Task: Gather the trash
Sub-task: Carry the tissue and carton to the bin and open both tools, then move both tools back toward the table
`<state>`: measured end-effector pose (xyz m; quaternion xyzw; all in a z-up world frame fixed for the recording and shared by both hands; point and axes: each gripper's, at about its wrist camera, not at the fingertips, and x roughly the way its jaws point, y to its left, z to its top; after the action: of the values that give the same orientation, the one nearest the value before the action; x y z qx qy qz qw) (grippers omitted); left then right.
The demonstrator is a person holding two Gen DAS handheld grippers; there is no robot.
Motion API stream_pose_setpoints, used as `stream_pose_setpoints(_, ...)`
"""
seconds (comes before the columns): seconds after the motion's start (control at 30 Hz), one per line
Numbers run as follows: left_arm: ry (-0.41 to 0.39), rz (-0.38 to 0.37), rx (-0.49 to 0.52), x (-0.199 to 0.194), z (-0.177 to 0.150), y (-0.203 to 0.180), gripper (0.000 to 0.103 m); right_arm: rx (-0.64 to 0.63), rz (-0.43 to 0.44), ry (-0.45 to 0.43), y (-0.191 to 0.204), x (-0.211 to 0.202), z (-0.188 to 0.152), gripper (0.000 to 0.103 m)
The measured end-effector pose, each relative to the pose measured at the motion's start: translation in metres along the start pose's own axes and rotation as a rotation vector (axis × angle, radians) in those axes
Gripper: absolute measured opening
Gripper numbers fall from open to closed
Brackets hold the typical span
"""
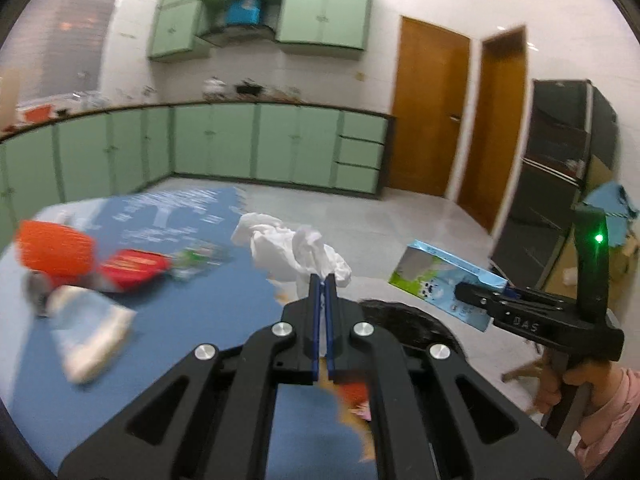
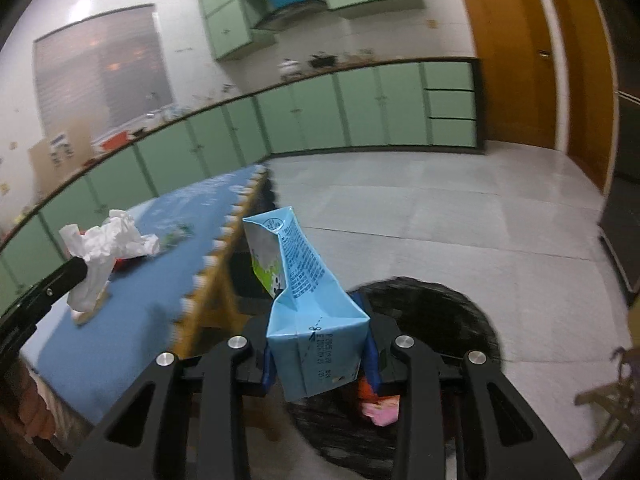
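My left gripper (image 1: pixel 324 280) is shut on a crumpled white tissue (image 1: pixel 296 252), which hangs over the edge of the blue-covered table (image 1: pixel 180 320). In the right wrist view the same tissue (image 2: pixel 108 248) hangs from the left gripper (image 2: pixel 82 268) at the left edge. A light-blue milk carton (image 2: pixel 304 300) sticks out forward from my right gripper (image 2: pixel 320 360), which is shut on it. From the left wrist, the carton (image 1: pixel 440 276) and right gripper (image 1: pixel 468 294) are seen at the right, over the floor. A black trash bag (image 2: pixel 440 320) lies open beneath both grippers.
On the table lie an orange object (image 1: pixel 56 248), a red packet (image 1: pixel 134 266) and a blurred white item (image 1: pixel 92 332). Pink and orange scraps (image 2: pixel 380 408) lie in the bag. A dark shelf unit (image 1: pixel 560 184) and wooden doors (image 1: pixel 432 108) stand at the right. Green cabinets (image 1: pixel 256 144) line the far wall.
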<state>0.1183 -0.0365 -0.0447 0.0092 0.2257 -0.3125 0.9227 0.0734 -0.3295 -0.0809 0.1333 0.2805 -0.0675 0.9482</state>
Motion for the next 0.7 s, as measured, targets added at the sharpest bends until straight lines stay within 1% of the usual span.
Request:
stream_pose_setpoints(0.13, 0.038, -0.060, 0.036, 0.039, -0.008, -0.034, 0.001, 0.042, -0.054, 0.019, -0.033, 0.005, -0.005, 0.033)
stream_pose_setpoints(0.27, 0.092, -0.102, 0.054, 0.071, -0.015, -0.050, 0.003, 0.049, -0.095, 0.049, -0.055, 0.019, -0.008, 0.035)
stream_pose_setpoints(0.3, 0.103, -0.105, 0.060, 0.077, -0.017, -0.053, 0.006, 0.054, -0.101, 0.053, -0.059, 0.021, -0.009, 0.037)
stream_pose_setpoints(0.33, 0.112, -0.102, 0.065, 0.083, -0.019, -0.055, 0.007, 0.059, -0.109, 0.056, -0.064, 0.023, -0.009, 0.045)
stream_pose_setpoints(0.37, 0.123, -0.105, 0.067, 0.089, -0.020, -0.056, 0.007, 0.066, -0.122, 0.055, -0.067, 0.024, -0.010, 0.048)
stream_pose_setpoints(0.4, 0.132, -0.104, 0.070, 0.093, -0.019, -0.057, 0.013, 0.073, -0.127, 0.047, -0.070, 0.024, -0.010, 0.049)
stream_pose_setpoints(0.43, 0.141, -0.105, 0.073, 0.097, -0.020, -0.057, 0.025, 0.081, -0.125, 0.042, -0.073, 0.024, -0.008, 0.049)
stream_pose_setpoints(0.47, 0.142, -0.105, 0.073, 0.098, -0.020, -0.057, 0.029, 0.086, -0.124, 0.038, -0.072, 0.022, -0.009, 0.049)
stream_pose_setpoints(0.5, 0.141, -0.104, 0.071, 0.098, -0.020, -0.054, 0.031, 0.091, -0.124, 0.033, -0.074, 0.020, -0.008, 0.049)
stream_pose_setpoints(0.57, 0.141, -0.105, 0.057, 0.096, -0.017, -0.049, 0.031, 0.087, -0.120, 0.024, -0.072, 0.018, -0.007, 0.050)
stream_pose_setpoints(0.67, 0.121, -0.099, 0.038, 0.087, -0.009, -0.040, 0.034, 0.077, -0.115, 0.014, -0.069, 0.013, -0.005, 0.052)
stream_pose_setpoints(0.7, 0.111, -0.095, 0.035, 0.081, -0.007, -0.037, 0.036, 0.076, -0.113, 0.007, -0.065, 0.011, -0.004, 0.054)
